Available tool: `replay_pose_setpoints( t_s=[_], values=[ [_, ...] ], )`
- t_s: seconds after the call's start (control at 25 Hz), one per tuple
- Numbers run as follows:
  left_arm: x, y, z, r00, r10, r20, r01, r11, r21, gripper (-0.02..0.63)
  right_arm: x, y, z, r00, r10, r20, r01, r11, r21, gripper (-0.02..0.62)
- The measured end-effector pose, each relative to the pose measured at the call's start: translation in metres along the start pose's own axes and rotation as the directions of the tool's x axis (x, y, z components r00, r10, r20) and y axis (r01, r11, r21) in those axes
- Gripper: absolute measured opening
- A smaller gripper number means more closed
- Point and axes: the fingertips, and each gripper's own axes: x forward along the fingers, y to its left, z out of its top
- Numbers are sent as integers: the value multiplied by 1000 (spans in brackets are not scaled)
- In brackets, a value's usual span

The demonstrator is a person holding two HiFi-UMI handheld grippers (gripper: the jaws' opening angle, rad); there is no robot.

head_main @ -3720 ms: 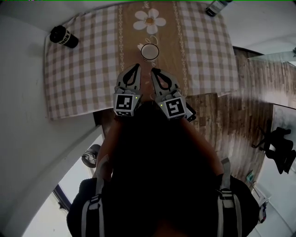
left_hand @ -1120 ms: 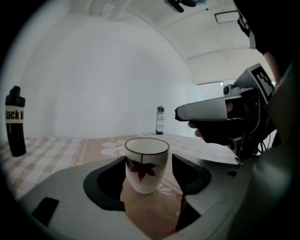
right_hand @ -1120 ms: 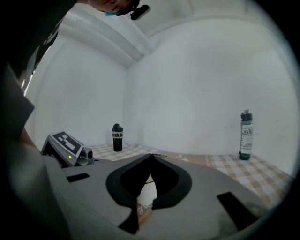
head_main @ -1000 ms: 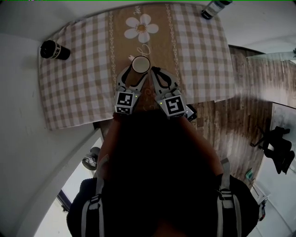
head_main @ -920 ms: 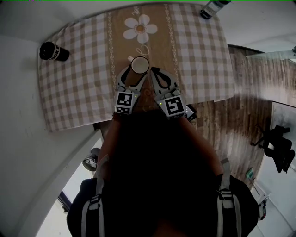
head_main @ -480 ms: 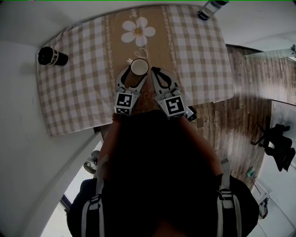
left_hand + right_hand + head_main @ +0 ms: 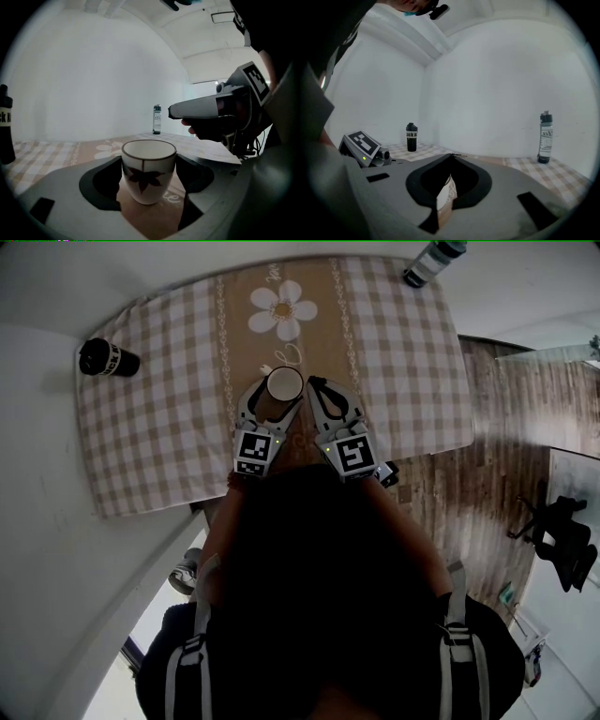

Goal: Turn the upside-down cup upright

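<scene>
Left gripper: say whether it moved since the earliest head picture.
Yes: the left gripper went forward toward the flower print; its jaws, which have just been opening, now flank the cup.

You can read only "uck K" in white on the black bottle (image 7: 411, 137); the label on the clear bottle (image 7: 544, 137) is too small.

It looks like a room in a home. The table (image 7: 412, 352) at the top has a checked cloth (image 7: 159, 409) with a big white flower (image 7: 288, 308). The floor (image 7: 469, 493) on the right is wood. The walls (image 7: 93, 70) are plain white. A black chair (image 7: 562, 540) stands at the right edge.
</scene>
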Motion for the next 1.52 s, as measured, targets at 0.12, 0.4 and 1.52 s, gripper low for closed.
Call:
replay_pose_setpoints(
  t_s=[0.12, 0.4, 1.52],
  values=[
    [1, 1, -1, 1000, 0, -8, 0, 1000, -4, 380, 2, 2, -1, 1000, 13, -5, -13, 1000, -4, -2],
    [12, 2, -20, 997, 16, -81, -17, 1000, -13, 397, 1, 4, -2, 1000, 19, -11, -19, 1000, -8, 0],
    [-43, -15, -30, 998, -15, -56, 14, 1000, -22, 391, -22, 27, -4, 999, 29, -18, -28, 999, 20, 0]
  ],
)
